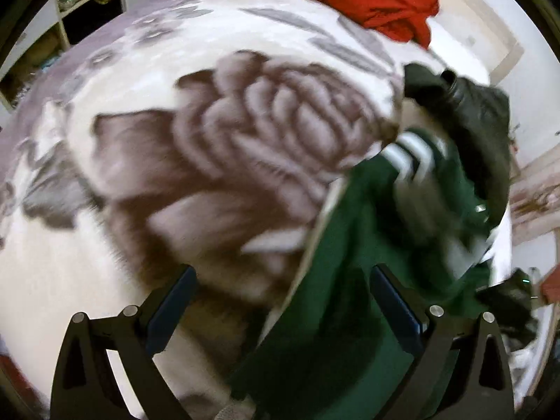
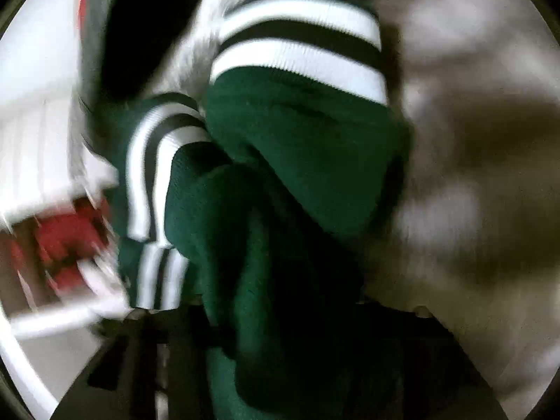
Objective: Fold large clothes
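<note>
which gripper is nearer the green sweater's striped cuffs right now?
Right. The green sweater bunches straight out of the right gripper, striped cuffs just ahead. The left gripper stands open over the blanket, cuffs farther off.

Left claw [image 1: 280, 318] agape — green sweater [image 1: 350, 280] beneath.

Your left wrist view is evenly lit indoors, but motion blur smears the flowered blanket [image 1: 210, 161] and the green sweater [image 1: 350, 262]; only your fingers [image 1: 175, 311] look crisp. Fisheye bending curves everything toward dark corners. Your right wrist view is dimmer and blurrier: the sweater's white stripes [image 2: 301, 52] streak, and its lower part sinks into shadow.
</note>
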{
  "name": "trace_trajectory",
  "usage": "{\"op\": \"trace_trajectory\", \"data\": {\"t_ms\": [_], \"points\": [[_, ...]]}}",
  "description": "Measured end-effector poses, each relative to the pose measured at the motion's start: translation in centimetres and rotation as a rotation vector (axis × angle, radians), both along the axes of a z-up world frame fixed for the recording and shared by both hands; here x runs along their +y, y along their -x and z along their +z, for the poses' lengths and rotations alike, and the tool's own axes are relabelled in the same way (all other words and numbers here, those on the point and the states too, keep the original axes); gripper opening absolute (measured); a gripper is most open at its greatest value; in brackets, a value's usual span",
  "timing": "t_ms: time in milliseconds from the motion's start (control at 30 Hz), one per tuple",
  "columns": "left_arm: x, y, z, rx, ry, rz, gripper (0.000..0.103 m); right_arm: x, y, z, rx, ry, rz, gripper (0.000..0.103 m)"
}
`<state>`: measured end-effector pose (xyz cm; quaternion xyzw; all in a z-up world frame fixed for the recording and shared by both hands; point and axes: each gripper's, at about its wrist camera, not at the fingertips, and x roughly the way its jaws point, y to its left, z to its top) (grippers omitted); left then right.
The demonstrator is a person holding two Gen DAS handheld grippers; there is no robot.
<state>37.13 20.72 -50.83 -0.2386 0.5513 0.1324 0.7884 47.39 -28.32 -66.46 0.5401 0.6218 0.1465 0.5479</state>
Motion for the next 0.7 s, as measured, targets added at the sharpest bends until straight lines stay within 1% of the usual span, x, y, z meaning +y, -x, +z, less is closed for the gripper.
{"op": "trace_trajectory", "data": {"t_ms": [33, 100, 133, 167, 233, 267, 300, 333, 367, 400, 433, 467, 500, 533, 567, 600, 633, 700], "points": [[0.1, 0.9, 0.1, 0.017, -0.006, -0.003, 0.101, -0.6, 1.7, 0.6, 0.023, -0.035, -0.079, 0.035], [0.2, 2.9, 0.6, 0.041, 0.010, -0.017, 0.101, -2.1, 6.5, 1.5, 0.077, -0.107, -0.267, 0.035], [-0.1, 3.8, 1.0, 0.050, 0.014, -0.033, 0.101, -3.0, 10.8, 2.1, 0.125, -0.151, -0.409, 0.035], [-0.4, 4.7, 1.5, 0.059, 0.005, -0.051, 0.101, -3.3, 13.3, 2.4, 0.147, -0.165, -0.475, 0.035], [-1.3, 6.2, 2.2, 0.074, -0.013, -0.093, 0.101, -3.3, 20.8, 3.3, 0.229, -0.215, -0.644, 0.034], [-2.1, 7.1, 2.8, 0.075, -0.030, -0.124, 0.101, -2.7, 23.9, 3.6, 0.272, -0.223, -0.683, 0.034], [-2.7, 7.6, 3.1, 0.074, -0.044, -0.146, 0.101, -1.9, 26.6, 4.0, 0.311, -0.201, -0.679, 0.034], [-3.7, 8.2, 3.4, 0.075, -0.066, -0.183, 0.101, -1.0, 29.2, 3.9, 0.361, -0.156, -0.612, 0.037], [-4.5, 8.5, 3.4, 0.081, -0.084, -0.211, 0.101, -0.2, 30.1, 3.6, 0.396, -0.130, -0.561, 0.040], [-5.7, 8.9, 3.1, 0.089, -0.103, -0.246, 0.101, 0.3, 31.5, 2.9, 0.449, -0.087, -0.468, 0.044], [-7.0, 9.2, 2.7, 0.097, -0.111, -0.278, 0.101, 0.4, 31.8, 2.4, 0.474, -0.043, -0.385, 0.049], [-8.2, 9.4, 2.1, 0.111, -0.107, -0.305, 0.101, 0.3, 31.7, 2.3, 0.483, -0.027, -0.334, 0.049], [-9.2, 9.5, 1.5, 0.121, -0.097, -0.324, 0.101, -0.1, 31.4, 2.5, 0.471, -0.029, -0.303, 0.054], [-10.2, 9.6, 1.0, 0.124, -0.085, -0.344, 0.101, -0.7, 30.7, 3.1, 0.441, -0.017, -0.275, 0.059], [-11.8, 9.9, 0.0, 0.127, -0.086, -0.368, 0.101, -1.6, 29.4, 4.5, 0.396, 0.052, -0.209, 0.060], [-12.7, 10.1, -0.7, 0.135, -0.102, -0.387, 0.101, -2.2, 28.6, 5.7, 0.364, 0.109, -0.172, 0.064], [-13.9, 10.2, -1.9, 0.154, -0.124, -0.412, 0.101, -3.2, 27.1, 7.5, 0.314, 0.208, -0.109, 0.065], [-15.4, 10.3, -3.3, 0.165, -0.200, -0.431, 0.103, -4.8, 25.0, 9.6, 0.243, 0.309, -0.065, 0.066]]}}
